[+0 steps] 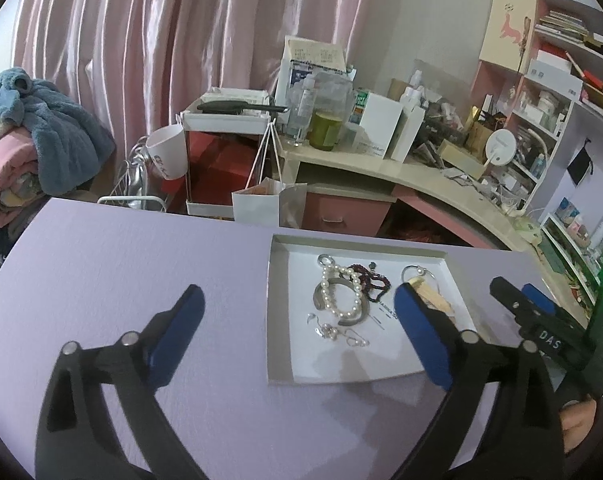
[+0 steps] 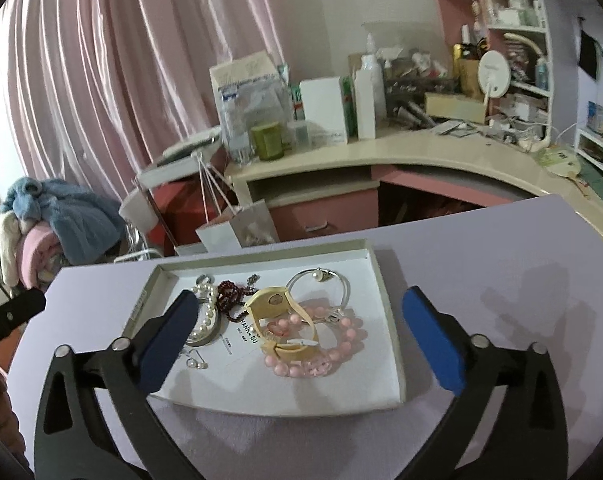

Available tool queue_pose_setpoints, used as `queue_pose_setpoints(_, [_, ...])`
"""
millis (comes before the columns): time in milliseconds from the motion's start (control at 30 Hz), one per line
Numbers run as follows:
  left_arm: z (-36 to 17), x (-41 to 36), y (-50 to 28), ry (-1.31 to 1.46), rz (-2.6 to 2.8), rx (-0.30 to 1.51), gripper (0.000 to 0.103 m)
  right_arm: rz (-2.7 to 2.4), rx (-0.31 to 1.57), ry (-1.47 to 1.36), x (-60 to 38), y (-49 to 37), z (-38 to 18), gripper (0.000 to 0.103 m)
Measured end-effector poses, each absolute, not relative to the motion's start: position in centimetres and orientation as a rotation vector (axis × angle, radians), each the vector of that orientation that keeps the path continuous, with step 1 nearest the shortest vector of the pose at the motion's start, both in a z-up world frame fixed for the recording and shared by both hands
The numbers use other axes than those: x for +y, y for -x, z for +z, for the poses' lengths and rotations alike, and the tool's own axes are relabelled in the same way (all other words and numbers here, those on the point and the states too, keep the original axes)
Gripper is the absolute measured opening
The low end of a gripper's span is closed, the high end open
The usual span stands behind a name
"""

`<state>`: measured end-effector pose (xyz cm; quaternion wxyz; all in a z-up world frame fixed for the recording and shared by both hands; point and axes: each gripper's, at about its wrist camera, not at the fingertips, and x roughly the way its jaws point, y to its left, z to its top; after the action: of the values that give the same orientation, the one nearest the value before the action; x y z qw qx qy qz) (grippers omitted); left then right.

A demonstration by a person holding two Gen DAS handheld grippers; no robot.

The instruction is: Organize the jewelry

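Note:
A shallow grey tray (image 1: 275,320) (image 2: 389,312) with a white liner lies on the lilac table. In it are a pearl bracelet (image 1: 343,292) (image 2: 205,312), a dark red bead string (image 1: 371,278) (image 2: 233,294), a silver bangle (image 2: 333,284), a cream watch (image 2: 279,320), a pink bead bracelet (image 2: 321,352) and small silver earrings (image 1: 333,332) (image 2: 195,360). My left gripper (image 1: 299,304) is open and empty, low over the tray's left side. My right gripper (image 2: 301,308) is open and empty, straddling the tray above the watch; it shows in the left wrist view (image 1: 533,304).
The lilac table (image 1: 141,264) (image 2: 501,264) ends just behind the tray. Beyond it stand a cluttered cream-and-pink desk (image 1: 381,172) (image 2: 381,152), a white paper bag (image 1: 261,204), shelves (image 1: 561,80) and pink curtains (image 1: 161,40). Folded blankets (image 1: 29,140) are at the left.

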<state>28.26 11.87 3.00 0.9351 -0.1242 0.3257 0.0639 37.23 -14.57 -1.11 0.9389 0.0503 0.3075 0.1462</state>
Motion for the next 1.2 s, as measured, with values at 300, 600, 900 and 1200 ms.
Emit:
queue_pose_setpoints(300, [2.9, 9.7, -23.3, 0.227, 0.141, 0.632, 0.101, 0.316, 0.605, -0.100, -15.3, -32.3, -0.9, 0.102])
queue_pose_setpoints(600, [3.0, 8.6, -18.9, 0.223, 0.164, 0.594, 0.101, 0.317, 0.566, -0.078, -15.7, -29.0, 0.3, 0.102])
queue_pose_setpoints(900, [3.8, 7.2, -16.4, 0.214, 0.183, 0.569, 0.101, 0.325, 0.535, -0.068, -16.4, -26.6, 1.5, 0.102])
queue_pose_setpoints(1200, [3.4, 6.4, -15.8, 0.201, 0.145, 0.579, 0.101, 0.332, 0.519, -0.075, -16.9, -25.4, 1.6, 0.102])
